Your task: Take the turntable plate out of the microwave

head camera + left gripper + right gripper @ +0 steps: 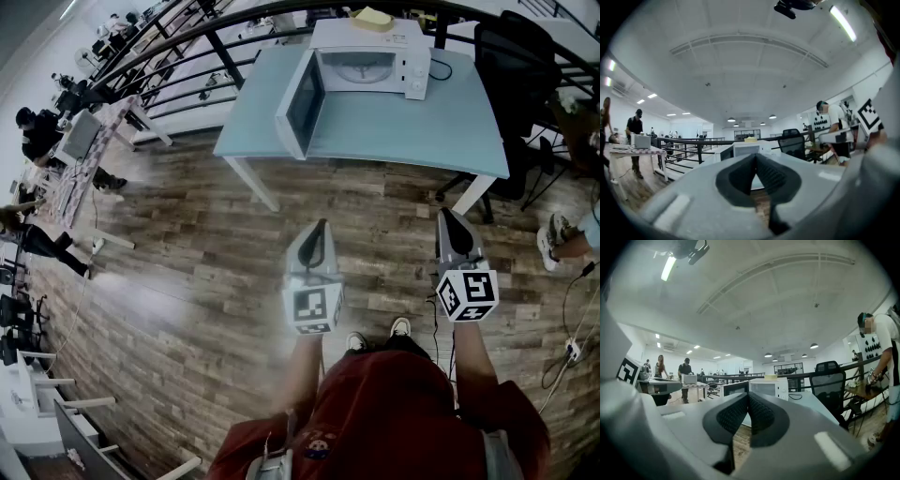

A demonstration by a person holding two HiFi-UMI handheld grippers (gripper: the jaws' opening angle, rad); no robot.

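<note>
We're at the approach step: left gripper point(322, 225) and right gripper point(448, 216) both clenched, nothing in them. The plate point(359, 68) sits in the open microwave point(375, 37) on the surface point(403, 127), well ahead of them. Next, we'd guess: walk closer, open up, reach in.

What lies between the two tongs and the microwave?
Head view: only wooden floor and the table's bare front stretch lie between the left tongs, the right tongs and the microwave.

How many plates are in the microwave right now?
1. The plate lies inside the open microwave on the table. The cavity shows only partly, so more could be hidden.
</note>
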